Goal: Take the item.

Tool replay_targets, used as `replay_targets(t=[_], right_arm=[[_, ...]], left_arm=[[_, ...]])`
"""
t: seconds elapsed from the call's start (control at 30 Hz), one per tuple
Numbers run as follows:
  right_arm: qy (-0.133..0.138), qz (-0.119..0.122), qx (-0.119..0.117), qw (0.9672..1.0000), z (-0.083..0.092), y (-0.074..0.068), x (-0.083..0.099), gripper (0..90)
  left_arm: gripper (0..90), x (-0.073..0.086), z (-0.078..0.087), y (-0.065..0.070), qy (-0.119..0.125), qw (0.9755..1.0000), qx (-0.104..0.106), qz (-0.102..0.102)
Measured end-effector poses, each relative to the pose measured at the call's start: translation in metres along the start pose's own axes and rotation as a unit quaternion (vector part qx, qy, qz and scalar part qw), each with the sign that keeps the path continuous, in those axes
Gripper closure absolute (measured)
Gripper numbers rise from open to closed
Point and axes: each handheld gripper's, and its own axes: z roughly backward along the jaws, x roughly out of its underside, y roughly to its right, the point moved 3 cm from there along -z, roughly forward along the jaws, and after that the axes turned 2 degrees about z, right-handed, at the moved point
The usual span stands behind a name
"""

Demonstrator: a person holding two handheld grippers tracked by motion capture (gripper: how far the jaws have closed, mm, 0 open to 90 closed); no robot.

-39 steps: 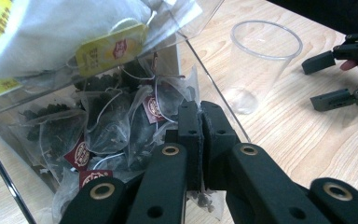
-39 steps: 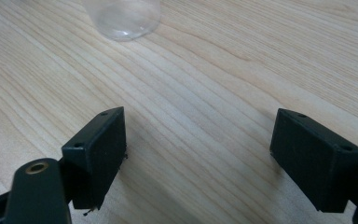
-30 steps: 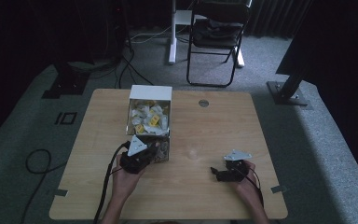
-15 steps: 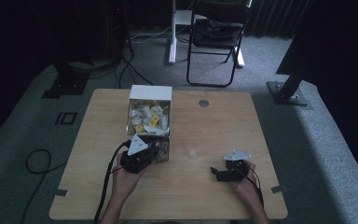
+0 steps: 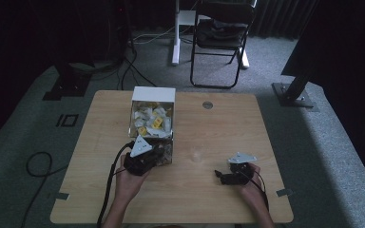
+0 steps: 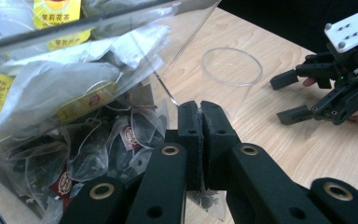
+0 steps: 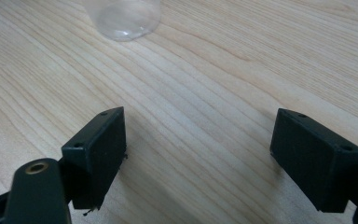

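**Tea bag pinched at the box, cup still empty**

Left tool (image 6: pixel 200 140) has its jaws pressed together on a see-through mesh tea bag (image 6: pixel 205 200); a bit of the bag w/ dark leaf inside hangs below the pads in the left gripper view. The tool sits right at the open front of the clear plastic box w/ white lid (image 5: pixel 153 111), which lies on the pale wooden surface (image 5: pixel 204 194) and is packed w/ more tea bags, some w/ yellow tags, some w/ red.

Progress, as I read it: the pick looks done or nearly so, since the bag is gripped but hasn't left the box mouth. Left to do: lift it clear and carry it over, probably to the clear round plastic cup (image 6: pixel 232 66). Cup looks empty in both gripper views.

Where things lie: the held bag is between the left tool's pads, touching both. Cup stands on the surface beyond the left tool, near the box corner, approx. between the two tools. Right tool (image 7: pixel 198 161) has its jaws spread wide w/ nothing between them, low over bare wood, the cup ahead of it and well apart from its jaws.
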Motion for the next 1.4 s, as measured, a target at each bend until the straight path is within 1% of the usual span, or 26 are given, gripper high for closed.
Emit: replay_targets(t=[0.2,0.57,0.73,1.07,1.4], right_arm=[[-0.001,-0.001,0.000,1.0000,0.000,0.000,0.000,17.8],[0.000,0.001,-0.001,1.0000,0.000,0.000,0.000,17.7],[0.000,0.002,-0.001,1.0000,0.000,0.000,0.000,17.8],[-0.001,0.001,-0.001,1.0000,0.000,0.000,0.000,17.8],[0.000,0.001,-0.001,1.0000,0.000,0.000,0.000,17.8]], left_arm=[[88.1,-0.004,-0.001,0.002,-0.001,1.0000,0.002,-0.003],[88.2,-0.009,-0.006,0.004,0.003,1.0000,0.009,0.000],[88.2,-0.012,-0.010,0.007,0.004,0.9999,0.016,-0.002],[88.2,-0.019,-0.015,0.012,0.004,0.9997,0.022,-0.008],[88.2,-0.022,-0.020,0.013,0.002,0.9996,0.027,-0.009]])
